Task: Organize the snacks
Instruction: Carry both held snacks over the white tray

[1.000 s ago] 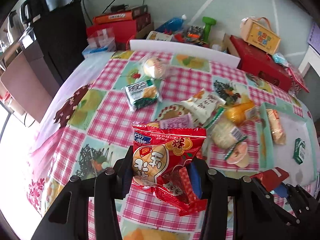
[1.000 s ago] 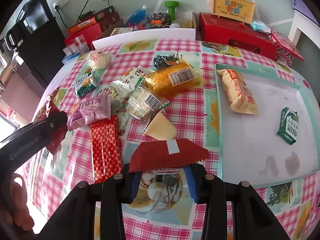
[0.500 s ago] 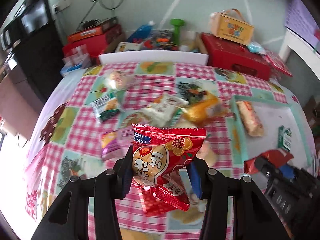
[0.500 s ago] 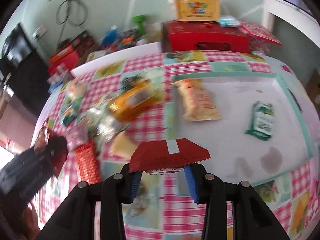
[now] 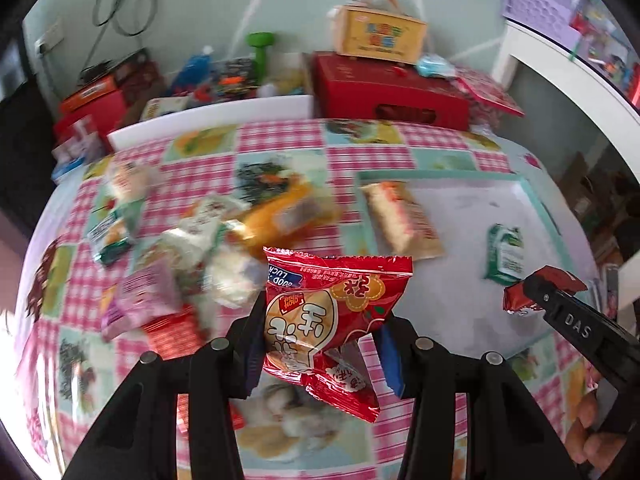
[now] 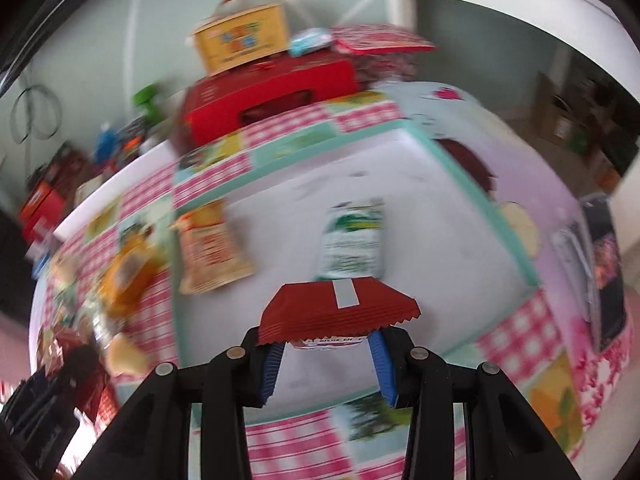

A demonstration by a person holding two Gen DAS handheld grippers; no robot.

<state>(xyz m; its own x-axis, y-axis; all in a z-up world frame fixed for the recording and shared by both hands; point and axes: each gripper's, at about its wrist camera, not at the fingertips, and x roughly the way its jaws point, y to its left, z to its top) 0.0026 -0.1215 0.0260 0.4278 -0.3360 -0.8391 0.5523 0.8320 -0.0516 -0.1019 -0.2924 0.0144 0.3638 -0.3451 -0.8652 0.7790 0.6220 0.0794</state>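
My left gripper is shut on a red snack bag with a white oval print, and a smaller red pack hangs below it. It hovers over the checked tablecloth beside the white tray with a mint rim. My right gripper is shut on a dark red packet with zigzag edges, above the white tray. In the left wrist view that right gripper shows at the right edge with its packet. On the tray lie a beige wafer pack and a green-white pack.
A heap of loose snacks lies on the cloth left of the tray, among them an orange pack and a pink pack. Red boxes and a yellow carry box stand at the back. A hand holds the right gripper.
Both grippers have swung to the right with their packets, from over the snack heap to the tray. The right gripper's view has rolled and now looks across the tray.
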